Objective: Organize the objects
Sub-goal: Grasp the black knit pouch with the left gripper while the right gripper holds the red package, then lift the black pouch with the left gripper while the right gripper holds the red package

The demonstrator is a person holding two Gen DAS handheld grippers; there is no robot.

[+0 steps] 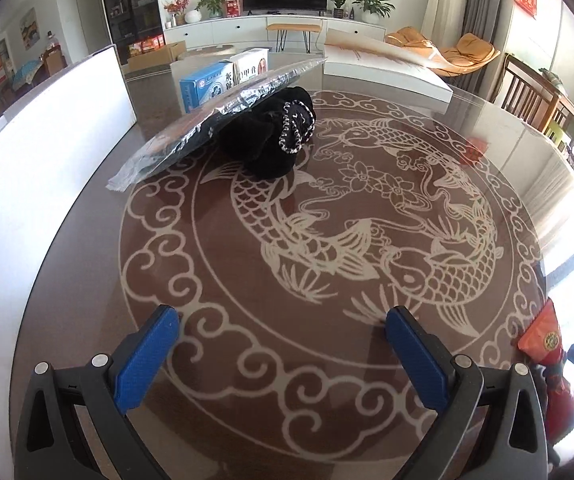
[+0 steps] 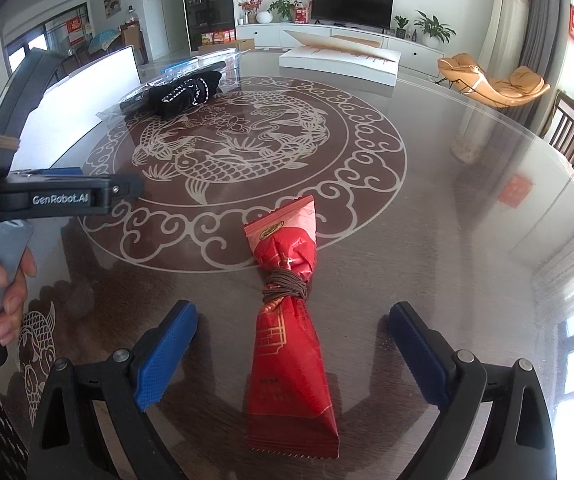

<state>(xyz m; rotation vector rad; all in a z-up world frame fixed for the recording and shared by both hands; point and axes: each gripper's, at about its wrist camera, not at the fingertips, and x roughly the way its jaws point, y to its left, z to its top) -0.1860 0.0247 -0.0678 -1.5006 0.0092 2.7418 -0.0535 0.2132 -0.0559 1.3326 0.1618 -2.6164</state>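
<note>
A red packet tied at its waist with brown cord lies on the round glass table, between the open fingers of my right gripper; the blue pads stand well apart from it. The packet also shows at the right edge of the left wrist view. My left gripper is open and empty over the table's fish pattern. A black pouch with a beaded cord lies at the far left, under a tilted clear-wrapped flat pack. Both show far off in the right wrist view, the pouch.
White boards stand along the table's left and lie at the back. Blue and white boxes stand behind the flat pack. The left gripper's body and a hand fill the left of the right wrist view. Chairs stand at the right.
</note>
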